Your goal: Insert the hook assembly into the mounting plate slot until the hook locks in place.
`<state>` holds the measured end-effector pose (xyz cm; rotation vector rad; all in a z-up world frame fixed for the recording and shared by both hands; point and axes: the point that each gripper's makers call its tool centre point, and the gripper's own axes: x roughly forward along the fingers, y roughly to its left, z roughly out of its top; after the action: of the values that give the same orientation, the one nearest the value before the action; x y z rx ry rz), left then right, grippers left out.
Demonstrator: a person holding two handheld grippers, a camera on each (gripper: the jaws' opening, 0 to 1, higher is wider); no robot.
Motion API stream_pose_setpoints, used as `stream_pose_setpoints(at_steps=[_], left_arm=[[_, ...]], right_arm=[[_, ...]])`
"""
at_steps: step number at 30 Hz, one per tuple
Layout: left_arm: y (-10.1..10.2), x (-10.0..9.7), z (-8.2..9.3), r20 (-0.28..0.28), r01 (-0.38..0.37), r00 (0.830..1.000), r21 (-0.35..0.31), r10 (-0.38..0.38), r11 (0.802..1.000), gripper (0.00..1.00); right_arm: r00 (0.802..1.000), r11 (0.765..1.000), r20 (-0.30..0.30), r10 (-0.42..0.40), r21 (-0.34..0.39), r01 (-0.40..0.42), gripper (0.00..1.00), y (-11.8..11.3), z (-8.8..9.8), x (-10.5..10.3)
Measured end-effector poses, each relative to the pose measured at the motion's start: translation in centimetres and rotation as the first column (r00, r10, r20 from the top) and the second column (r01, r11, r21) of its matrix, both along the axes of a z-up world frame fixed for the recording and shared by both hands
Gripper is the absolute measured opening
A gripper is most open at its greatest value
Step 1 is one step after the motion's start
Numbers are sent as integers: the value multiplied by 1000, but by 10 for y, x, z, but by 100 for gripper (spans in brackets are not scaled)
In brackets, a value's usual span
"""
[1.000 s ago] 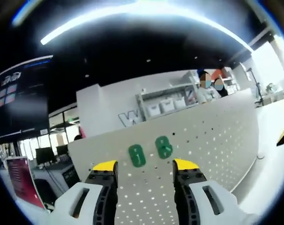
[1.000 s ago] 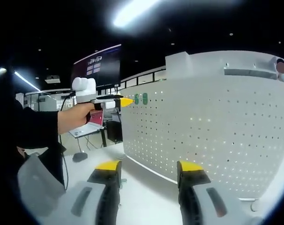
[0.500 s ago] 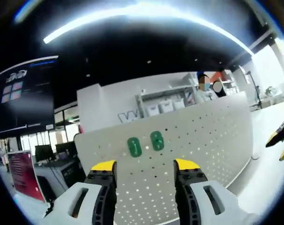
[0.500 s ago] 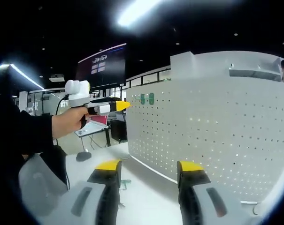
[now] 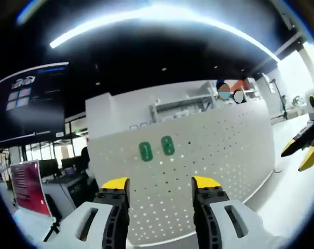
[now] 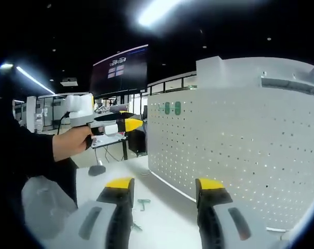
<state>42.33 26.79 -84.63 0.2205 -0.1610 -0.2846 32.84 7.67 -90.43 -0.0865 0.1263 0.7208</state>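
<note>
**Both claws empty, hooks up on the board: slip and mis-seat risks**

Standing released: left gripper (image 5: 159, 189), jaws wide apart, gripping nothing. Same for right gripper (image 6: 164, 189), jaws spread and bare.

Locating the task's parts: two green hook pieces (image 5: 157, 148) sitting side by side on the upright white pegboard (image 5: 224, 155), at 12 o'clock above the left jaws. Showing again in the right gripper view at 12 o'clock, near the board's top corner (image 6: 172, 108). Not managing to tell whether either is locked or just hanging; too small and blurred.

Also noting a small green part (image 6: 142, 204) lying on the white tabletop (image 6: 162, 218) just off the right claw's 11 o'clock jaw. Type unclear.

Judging risks from here:
- Closing on a hook off-centre, twisting it in the slot, jamming instead of latching.
- Pushing hard on a free-standing board, tipping or sliding it.
- Stopping early, taking a half-seated hook for a locked one.
- Crowding both claws into the same corner, blocking sight of the hooks. Right claw entering the left gripper view at 3 o'clock (image 5: 300, 154); left one, held in a hand (image 6: 73, 142), pointing at the board at 10 o'clock in the right gripper view.

Containers: making out only a shelf (image 5: 182, 104) behind the board; contents too blurred to read.
</note>
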Motion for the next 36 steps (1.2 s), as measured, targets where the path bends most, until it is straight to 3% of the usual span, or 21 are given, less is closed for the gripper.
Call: stream_pose_setpoints(at_steps=[21, 29, 36], left_arm=[[7, -17, -42, -49, 5, 999, -46, -7, 999, 48], [6, -17, -59, -79, 16, 997, -45, -20, 999, 47], [2, -15, -62, -81, 38, 996, -22, -39, 999, 47]], right_arm=[[994, 990, -44, 104, -88, -108, 45, 50, -20, 6], [988, 981, -69, 138, -124, -146, 45, 69, -34, 14], [982, 973, -86, 167, -148, -179, 44, 86, -47, 25]])
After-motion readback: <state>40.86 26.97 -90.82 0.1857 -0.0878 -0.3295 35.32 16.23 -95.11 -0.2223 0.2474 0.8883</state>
